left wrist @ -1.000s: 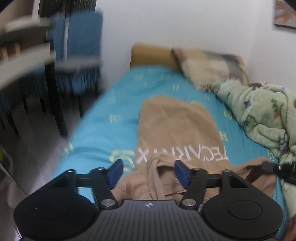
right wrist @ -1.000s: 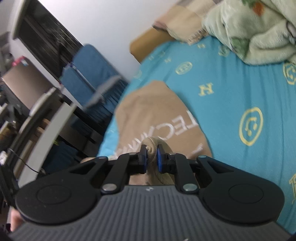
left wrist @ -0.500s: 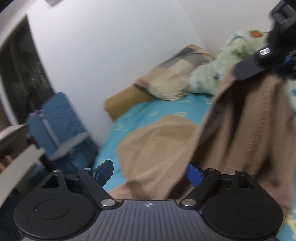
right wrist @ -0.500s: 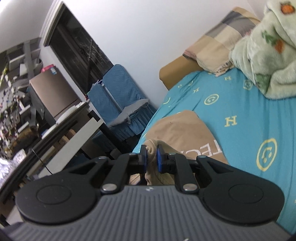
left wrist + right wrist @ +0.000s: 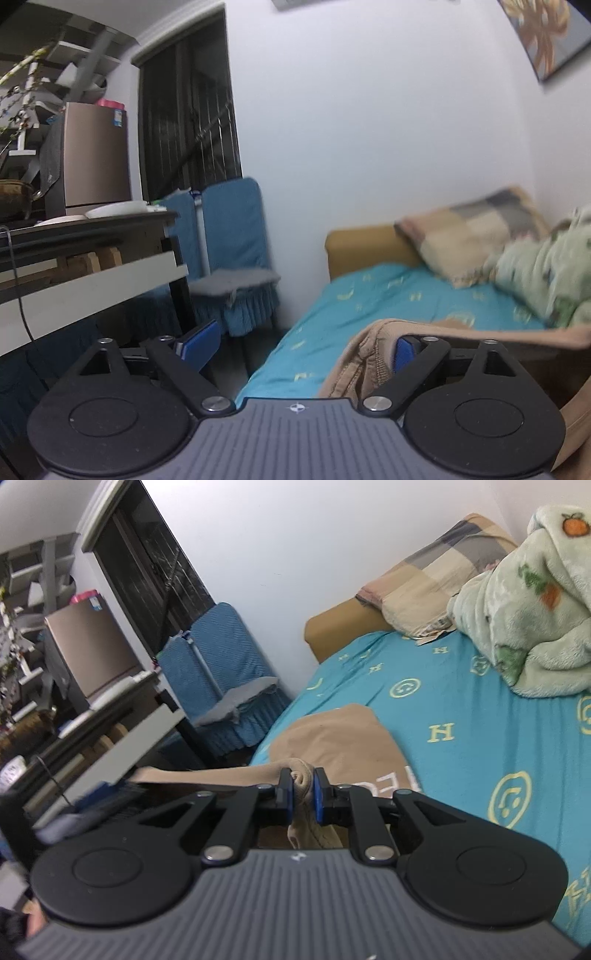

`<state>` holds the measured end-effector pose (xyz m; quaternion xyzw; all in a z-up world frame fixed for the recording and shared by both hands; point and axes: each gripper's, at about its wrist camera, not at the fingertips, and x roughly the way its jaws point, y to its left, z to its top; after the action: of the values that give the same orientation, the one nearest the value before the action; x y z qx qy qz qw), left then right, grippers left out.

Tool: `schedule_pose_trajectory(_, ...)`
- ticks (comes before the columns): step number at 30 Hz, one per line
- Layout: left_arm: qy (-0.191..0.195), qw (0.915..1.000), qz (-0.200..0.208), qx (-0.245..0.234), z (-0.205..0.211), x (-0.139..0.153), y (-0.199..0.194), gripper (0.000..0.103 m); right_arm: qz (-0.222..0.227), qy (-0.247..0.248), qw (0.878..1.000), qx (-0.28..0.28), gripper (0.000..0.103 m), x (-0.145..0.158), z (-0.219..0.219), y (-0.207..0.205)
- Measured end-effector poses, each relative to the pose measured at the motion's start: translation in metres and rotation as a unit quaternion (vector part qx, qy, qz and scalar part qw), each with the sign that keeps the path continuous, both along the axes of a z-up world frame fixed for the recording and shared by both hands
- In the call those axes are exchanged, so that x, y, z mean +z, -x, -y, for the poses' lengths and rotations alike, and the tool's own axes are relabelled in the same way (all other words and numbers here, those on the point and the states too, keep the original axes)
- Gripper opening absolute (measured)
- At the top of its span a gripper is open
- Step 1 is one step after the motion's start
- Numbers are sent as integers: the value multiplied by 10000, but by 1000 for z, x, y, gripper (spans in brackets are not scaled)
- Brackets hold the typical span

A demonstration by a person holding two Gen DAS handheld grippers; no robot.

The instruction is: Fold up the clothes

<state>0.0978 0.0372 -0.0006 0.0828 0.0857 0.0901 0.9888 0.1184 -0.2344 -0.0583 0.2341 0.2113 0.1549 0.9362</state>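
Clamping tan garment (image 5: 332, 738), right gripper (image 5: 303, 797)

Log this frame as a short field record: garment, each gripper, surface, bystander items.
garment: tan shirt, partly lying on the bed, one edge lifted
right gripper: shut on a bunched fold of the tan shirt
left gripper: open wide, jaws have just been opening; shirt edge lies against its right finger, not pinched
surface: bed with teal sheet
bystander items: green fleece blanket, patchwork pillow, blue chair
fold status: not yet folded
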Motion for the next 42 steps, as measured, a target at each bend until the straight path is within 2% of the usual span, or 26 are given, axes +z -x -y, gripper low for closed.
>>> schedule_pose_trajectory(3, -79, 9998, 162, -87, 5, 6, 12, 95, -69, 358, 9992, -140, 24, -2, -5, -1)
schedule_pose_trajectory(5, -170, 9995, 222, -115, 10, 7, 16, 95, 17, 706, 9974, -162, 35, 0, -11, 1)
schedule_pose_trajectory(7, -150, 9995, 185, -190, 13, 5, 13, 95, 176, 1042, 9943, -121, 73, 1, -19, 4)
schedule_pose_trajectory(9, -101, 9995, 166, -230, 13, 3, 11, 95, 379, 1273, 9911, 17, 83, 2, -28, 10)
schedule_pose_trajectory(12, -33, 9995, 174, -263, 11, 3, 12, 95, 569, 1681, 9837, 303, 82, 1, -46, 14)
schedule_pose_trajectory(17, 73, 9993, 199, -315, 8, 3, 13, 95, 813, 2419, 9635, 804, 81, -8, -79, 19)
schedule_pose_trajectory(20, 71, 9992, 222, -328, 9, 4, 13, 95, 671, 2838, 9546, 609, 81, -18, -94, 9)
schedule_pose_trajectory(22, 70, 9992, 221, -324, 8, 4, 14, 95, 386, 2925, 9551, 260, 81, -24, -92, -4)
schedule_pose_trajectory(23, 67, 9992, 220, -317, 8, 4, 14, 95, 228, 2808, 9595, 52, 81, -25, -85, -10)
schedule_pose_trajectory(27, 66, 9994, 173, -300, 5, 4, 13, 95, -288, 1819, 9800, -754, 81, -23, -40, -21)
schedule_pose_trajectory(29, 44, 9994, 191, -282, 6, 4, 14, 95, -491, 1412, 9829, -1073, 81, -23, -20, -22)
schedule_pose_trajectory(31, 38, 9995, 239, -204, 4, 5, 16, 95, -691, 1284, 9812, -1264, 82, -26, -13, -21)
schedule_pose_trajectory(34, 107, 9996, 194, -150, 2, 6, 16, 95, -903, 1180, 9811, -1242, 81, -30, -12, -17)
schedule_pose_trajectory(36, 109, 9998, 132, -104, 1, 5, 14, 95, -731, 1267, 9791, -1415, 81, -26, -13, -11)
schedule_pose_trajectory(42, 375, 9992, -128, -89, -7, 3, 8, 96, 637, 1406, 9711, -1821, 81, 7, -13, 17)
